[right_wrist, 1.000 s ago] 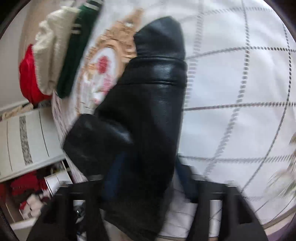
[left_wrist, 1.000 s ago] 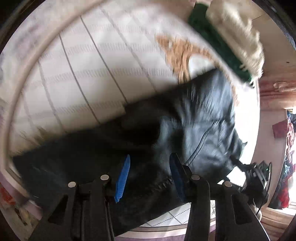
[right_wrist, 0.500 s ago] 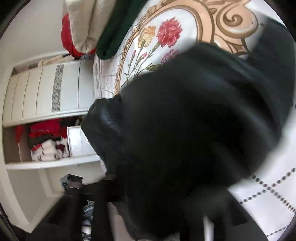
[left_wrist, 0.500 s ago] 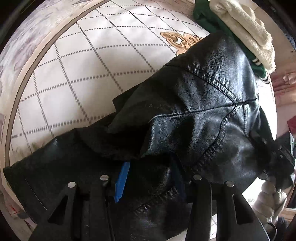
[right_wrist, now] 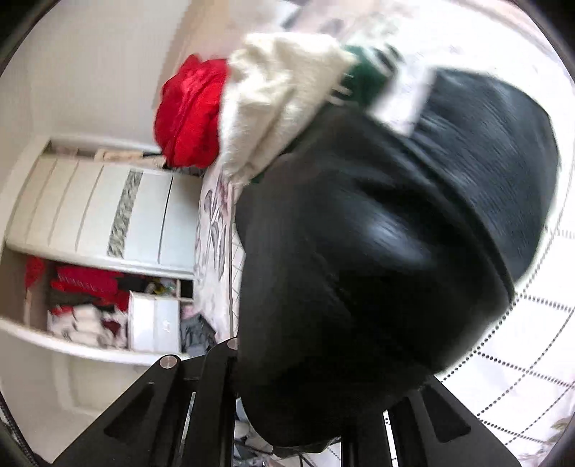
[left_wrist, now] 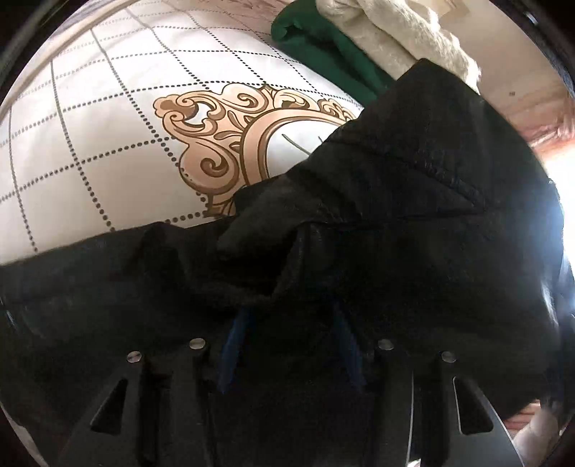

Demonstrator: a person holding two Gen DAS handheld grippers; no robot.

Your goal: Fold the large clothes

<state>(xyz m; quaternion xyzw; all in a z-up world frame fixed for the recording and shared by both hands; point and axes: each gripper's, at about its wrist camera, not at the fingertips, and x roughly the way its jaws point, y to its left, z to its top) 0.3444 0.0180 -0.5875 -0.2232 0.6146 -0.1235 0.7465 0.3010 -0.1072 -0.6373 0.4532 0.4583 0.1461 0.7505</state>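
Jacket (left_wrist: 413,230): black leather, bunched up over the bed cover; it fills the lower and right part of the left wrist view and most of the right wrist view (right_wrist: 388,251).
Left gripper (left_wrist: 289,345): two blue pads (left_wrist: 230,352) stand apart, with dark jacket material lying between them. Whether the jaws are pinching the material cannot be told; the area is dark.
Right gripper (right_wrist: 305,424): black finger frames visible at the bottom; the jacket drapes over the fingertips and hides them. Jaw state cannot be told.
Bed cover (left_wrist: 107,143): white, dotted diamond grid, gold scroll ornament at centre; the jacket overlaps the ornament.
Green garment (left_wrist: 323,54): beyond the jacket, under a cream knit (left_wrist: 395,25).
Red cloth (right_wrist: 187,111): beside the cream knit.
Wardrobe (right_wrist: 90,215): white, beside the bed, with an open shelf of clothes.
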